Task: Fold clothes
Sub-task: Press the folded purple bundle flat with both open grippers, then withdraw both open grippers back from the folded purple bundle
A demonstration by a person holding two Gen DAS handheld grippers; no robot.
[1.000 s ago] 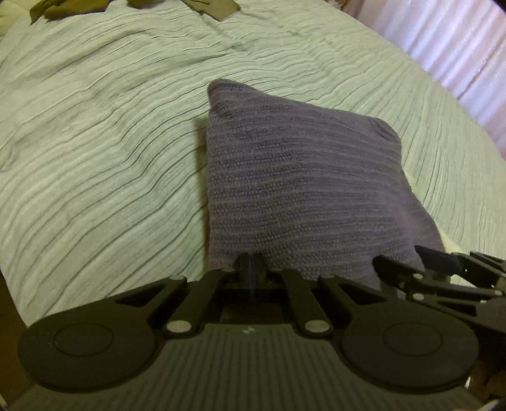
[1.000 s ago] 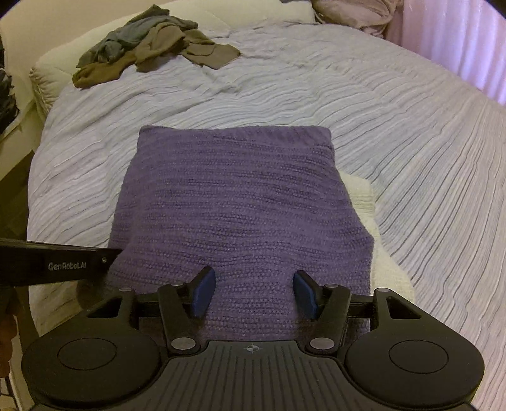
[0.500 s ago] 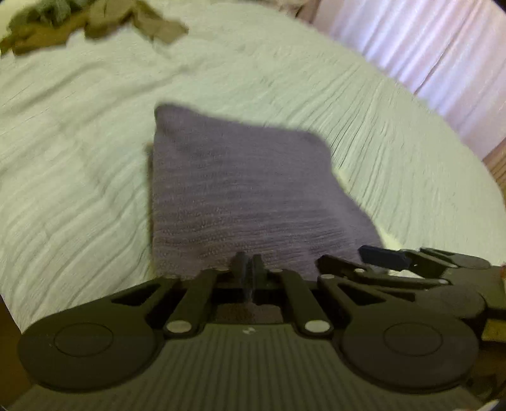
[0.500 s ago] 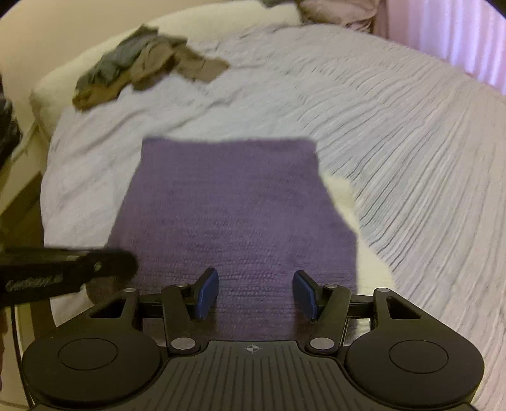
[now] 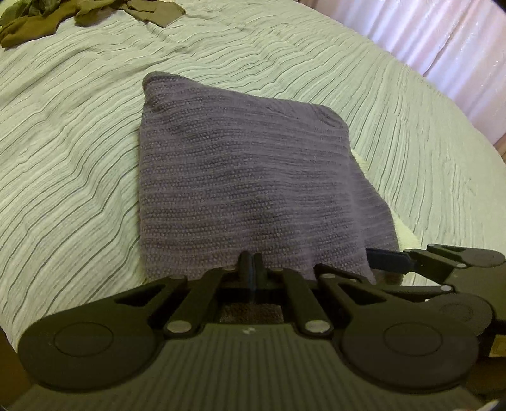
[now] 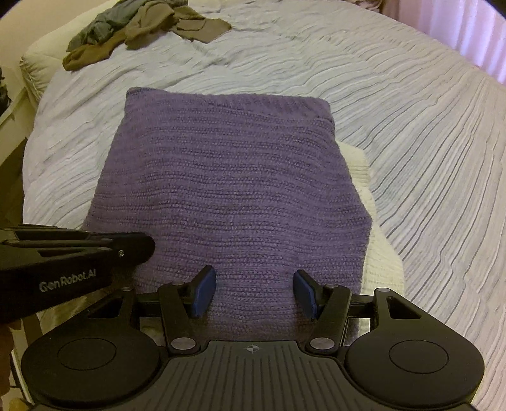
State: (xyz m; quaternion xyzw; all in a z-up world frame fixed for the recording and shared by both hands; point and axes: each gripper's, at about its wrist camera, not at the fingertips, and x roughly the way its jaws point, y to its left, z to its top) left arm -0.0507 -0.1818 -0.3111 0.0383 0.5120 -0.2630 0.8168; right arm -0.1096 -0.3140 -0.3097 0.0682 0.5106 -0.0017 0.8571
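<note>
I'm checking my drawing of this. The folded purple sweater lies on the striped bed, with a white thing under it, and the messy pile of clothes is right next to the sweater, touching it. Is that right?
Not quite. The messy pile isn't touching the purple sweater. It lies apart, far up the striped bed, as the right wrist view shows. The white thing under the sweater is right.

Purple knit sweater (image 6: 234, 189), striped bedspread (image 6: 411, 126)

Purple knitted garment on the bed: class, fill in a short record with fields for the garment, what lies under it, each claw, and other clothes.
garment: purple knitted garment, folded into a rectangle
under it: cream folded textile, on striped pale bedspread
left claw: shut at the garment's near edge; grip not clear
right claw: open over the near edge
other clothes: heap of olive and grey clothes, far end of bed
</note>
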